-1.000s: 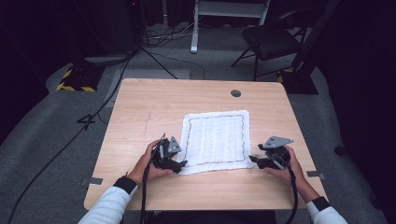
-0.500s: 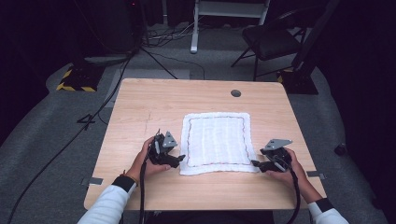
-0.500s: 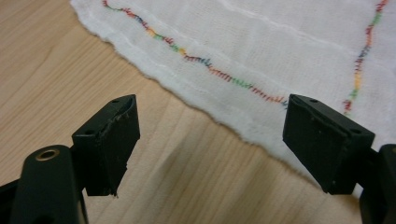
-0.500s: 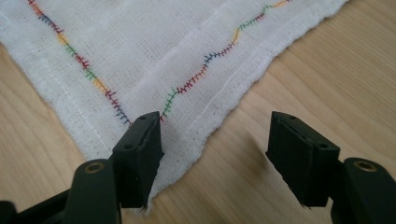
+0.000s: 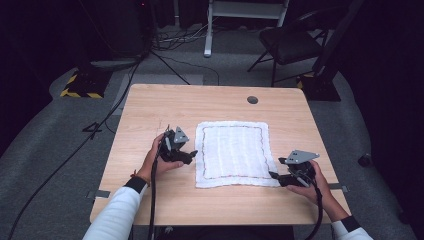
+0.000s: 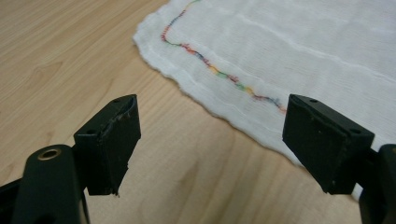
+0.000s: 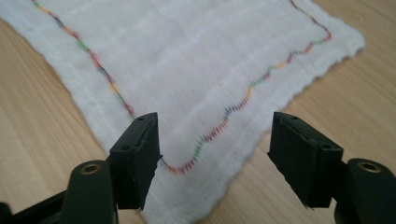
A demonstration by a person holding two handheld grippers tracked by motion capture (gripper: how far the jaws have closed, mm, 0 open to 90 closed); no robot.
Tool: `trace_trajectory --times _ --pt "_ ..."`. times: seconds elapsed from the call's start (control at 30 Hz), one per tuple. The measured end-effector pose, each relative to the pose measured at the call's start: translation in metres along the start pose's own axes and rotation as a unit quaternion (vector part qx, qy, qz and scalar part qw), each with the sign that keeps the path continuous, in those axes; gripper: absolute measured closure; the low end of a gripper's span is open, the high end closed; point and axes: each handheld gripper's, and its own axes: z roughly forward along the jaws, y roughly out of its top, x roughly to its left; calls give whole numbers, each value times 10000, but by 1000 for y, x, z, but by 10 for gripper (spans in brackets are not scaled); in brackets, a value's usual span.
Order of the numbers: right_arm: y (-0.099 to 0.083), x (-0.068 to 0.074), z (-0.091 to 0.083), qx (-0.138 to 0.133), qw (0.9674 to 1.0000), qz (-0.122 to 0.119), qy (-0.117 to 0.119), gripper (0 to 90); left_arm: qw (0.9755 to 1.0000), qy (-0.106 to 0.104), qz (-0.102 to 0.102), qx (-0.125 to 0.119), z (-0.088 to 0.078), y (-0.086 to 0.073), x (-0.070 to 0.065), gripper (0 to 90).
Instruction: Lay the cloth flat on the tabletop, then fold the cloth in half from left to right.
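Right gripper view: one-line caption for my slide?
Open right gripper poised over the near corner of a white cloth on the wooden table.

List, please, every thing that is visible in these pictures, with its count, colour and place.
cloth: 1, white with a multicoloured stitched border, flat on the table's near middle
table: 1, light wood, centre
round grommet: 1, grey, table's far right
chair: 1, black, floor behind the table
left hand-held gripper: 1, black, open, at the cloth's left edge
right hand-held gripper: 1, black, open, at the cloth's near right corner
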Motion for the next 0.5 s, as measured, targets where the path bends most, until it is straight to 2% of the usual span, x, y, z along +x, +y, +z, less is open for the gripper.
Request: trace_trajectory --times 0.03,0.07,0.13,0.2,0.23,0.37,0.4,0.43,0.47,0.5 --pt "8 7 2 -109 9999 -97 76 345 10000 5 -18 52 4 3 4 202" --pt "12 10 3 -167 9997 -143 120 349 9999 11 -126 52 9 7 12 199" --pt "19 16 6 -242 9993 -220 192 354 9998 25 -209 50 15 12 20 206" --pt "25 20 9 -300 9989 -273 222 360 9997 58 -216 24 17 13 22 208" --pt "34 26 16 -369 9980 -359 367 368 9997 58 -247 38 24 18 28 206" --pt "54 43 35 -419 9957 -534 630 385 9994 139 -303 80 39 29 37 205" --pt "54 43 35 -419 9957 -534 630 385 9994 139 -303 80 39 29 37 203" --pt "66 56 49 -408 9937 -678 797 396 9990 128 -421 92 46 31 41 203" --pt "68 59 52 -406 9931 -707 838 400 9989 130 -428 99 48 32 43 203" --pt "74 66 60 -381 9919 -788 920 405 9981 96 -594 138 57 33 46 202"
